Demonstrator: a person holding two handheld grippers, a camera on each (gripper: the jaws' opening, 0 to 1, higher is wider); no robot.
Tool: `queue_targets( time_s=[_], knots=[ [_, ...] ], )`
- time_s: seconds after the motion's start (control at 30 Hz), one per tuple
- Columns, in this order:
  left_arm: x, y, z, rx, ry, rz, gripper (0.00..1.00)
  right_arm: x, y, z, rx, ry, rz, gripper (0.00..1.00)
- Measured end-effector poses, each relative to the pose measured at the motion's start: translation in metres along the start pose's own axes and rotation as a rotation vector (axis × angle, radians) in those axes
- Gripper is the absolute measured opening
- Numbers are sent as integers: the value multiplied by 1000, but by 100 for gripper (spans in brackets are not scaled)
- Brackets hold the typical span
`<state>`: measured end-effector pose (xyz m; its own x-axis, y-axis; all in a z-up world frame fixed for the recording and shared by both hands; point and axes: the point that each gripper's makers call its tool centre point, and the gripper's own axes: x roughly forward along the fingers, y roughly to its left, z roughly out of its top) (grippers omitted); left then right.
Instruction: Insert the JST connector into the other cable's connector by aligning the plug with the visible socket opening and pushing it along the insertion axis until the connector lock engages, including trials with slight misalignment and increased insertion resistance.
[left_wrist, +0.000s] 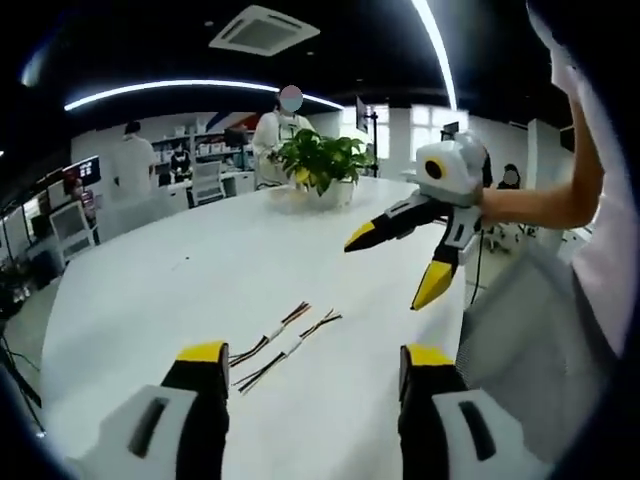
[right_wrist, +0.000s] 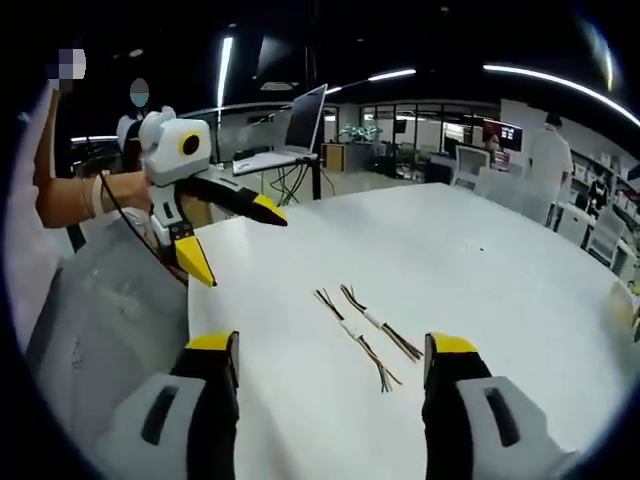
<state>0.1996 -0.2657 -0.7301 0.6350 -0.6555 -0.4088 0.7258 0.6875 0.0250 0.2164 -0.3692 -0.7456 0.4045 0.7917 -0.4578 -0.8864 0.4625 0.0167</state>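
Note:
Two short cables with white JST connectors lie side by side on the white table: one cable (left_wrist: 268, 339) and the other cable (left_wrist: 290, 350) in the left gripper view, and the same pair as a cable (right_wrist: 357, 343) and a cable (right_wrist: 380, 322) in the right gripper view. My left gripper (left_wrist: 315, 360) hovers open above and short of them, holding nothing; it also appears as the left gripper (right_wrist: 232, 242) at the left of the right gripper view. My right gripper (right_wrist: 332, 352) is open and holding nothing, seen also as the right gripper (left_wrist: 396, 268) raised over the table's right side.
The white table (left_wrist: 180, 290) stretches far back, with a potted plant (left_wrist: 322, 165) at its far end. A laptop on a stand (right_wrist: 290, 135) sits beyond the table's corner. People stand and sit among desks and chairs in the background. The table edge (right_wrist: 190, 300) runs near the person's body.

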Motion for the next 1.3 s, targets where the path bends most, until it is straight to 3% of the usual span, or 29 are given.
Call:
queue_targets(
  time_s=[0.17, 0.6, 0.83, 1.3],
  knots=[
    [-5, -6, 3, -2, -8, 4, 69, -7, 2, -2, 25, -5, -30, 80],
    [-17, -10, 14, -54, -57, 41, 90, -20, 8, 0, 95, -22, -78, 100],
    [-22, -7, 18, -60, -73, 71, 99, -24, 12, -1, 105, -21, -89, 100],
    [-30, -16, 19, -62, -94, 80, 99, -32, 18, -1, 134, -26, -121, 100]
  ],
)
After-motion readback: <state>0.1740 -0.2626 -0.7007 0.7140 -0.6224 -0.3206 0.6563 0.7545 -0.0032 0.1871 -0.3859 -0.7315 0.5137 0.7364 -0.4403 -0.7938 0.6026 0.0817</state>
